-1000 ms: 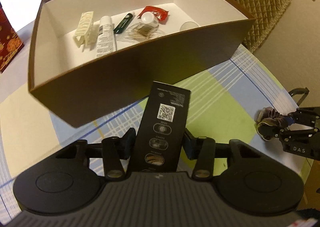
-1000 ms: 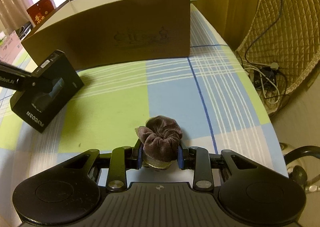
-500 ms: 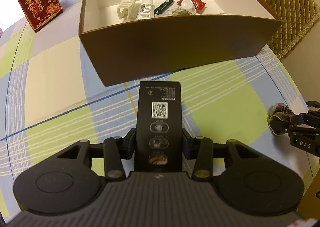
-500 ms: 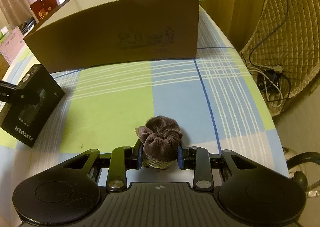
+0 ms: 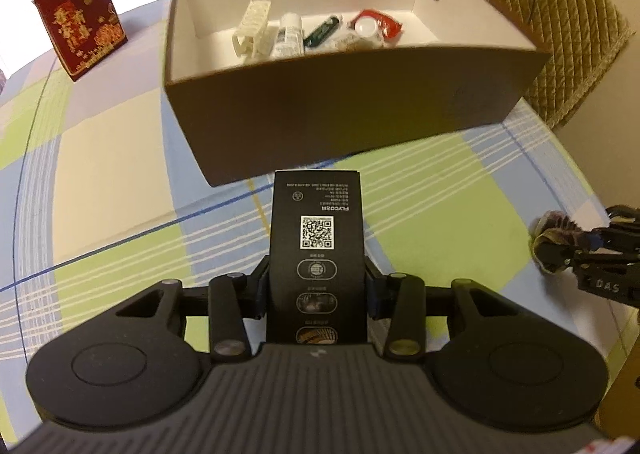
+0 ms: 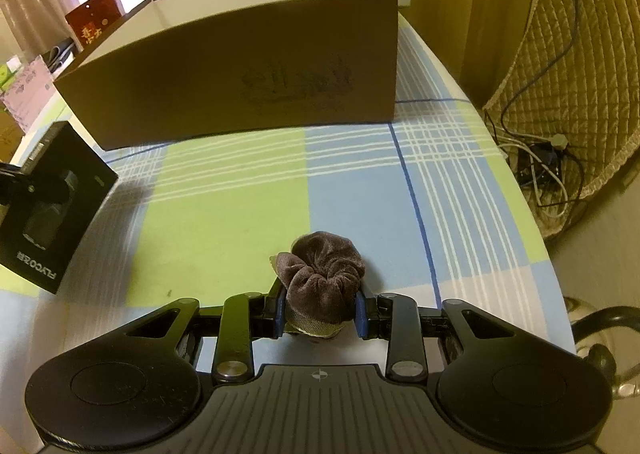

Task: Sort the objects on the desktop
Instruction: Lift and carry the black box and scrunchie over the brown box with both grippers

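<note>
Black carton is clamped by L gripper, long axis fwd; brown box lies just ahead. Scrunchie pinched by R gripper.

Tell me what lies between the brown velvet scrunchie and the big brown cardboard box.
Nothing but bare checked tablecloth. The right wrist view shows an open stretch from the brown velvet scrunchie up to the brown cardboard box.
</note>
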Motion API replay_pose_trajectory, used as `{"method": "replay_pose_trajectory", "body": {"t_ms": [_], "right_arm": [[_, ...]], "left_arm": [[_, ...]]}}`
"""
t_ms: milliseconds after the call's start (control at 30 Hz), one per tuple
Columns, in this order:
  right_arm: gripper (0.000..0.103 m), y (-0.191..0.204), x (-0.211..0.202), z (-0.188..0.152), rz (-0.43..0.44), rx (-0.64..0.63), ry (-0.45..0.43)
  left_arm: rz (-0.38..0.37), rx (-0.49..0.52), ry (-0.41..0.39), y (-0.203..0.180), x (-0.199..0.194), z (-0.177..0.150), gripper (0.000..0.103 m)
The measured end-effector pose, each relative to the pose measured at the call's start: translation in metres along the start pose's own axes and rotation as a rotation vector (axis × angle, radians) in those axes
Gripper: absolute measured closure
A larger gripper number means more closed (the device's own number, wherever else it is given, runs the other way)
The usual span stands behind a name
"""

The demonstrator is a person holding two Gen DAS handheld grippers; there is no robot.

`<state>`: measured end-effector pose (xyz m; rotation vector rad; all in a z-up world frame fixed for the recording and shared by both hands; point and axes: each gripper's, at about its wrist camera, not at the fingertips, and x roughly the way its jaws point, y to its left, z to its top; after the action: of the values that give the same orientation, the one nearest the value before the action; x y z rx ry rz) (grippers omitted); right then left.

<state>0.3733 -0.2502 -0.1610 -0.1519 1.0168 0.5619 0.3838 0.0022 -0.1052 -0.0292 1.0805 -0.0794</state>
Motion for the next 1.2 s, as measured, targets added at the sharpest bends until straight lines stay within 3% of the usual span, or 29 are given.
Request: {"method": "replay_pose_trajectory", "body": {"t_ms": [767,1200], "right_arm": [[0.074,0.008,-0.032,0.038,0.05,-0.054,-0.114],[0.074,0.003,-0.058,0.116,0.106,-0.079,-0.24]], "left_arm": [[-0.014,-0.046,-0.206,0.017,-0.07,0.043,0.065],[0.002,-0.075,-0.315,0.029,-0.079,0.119,0.065]]}}
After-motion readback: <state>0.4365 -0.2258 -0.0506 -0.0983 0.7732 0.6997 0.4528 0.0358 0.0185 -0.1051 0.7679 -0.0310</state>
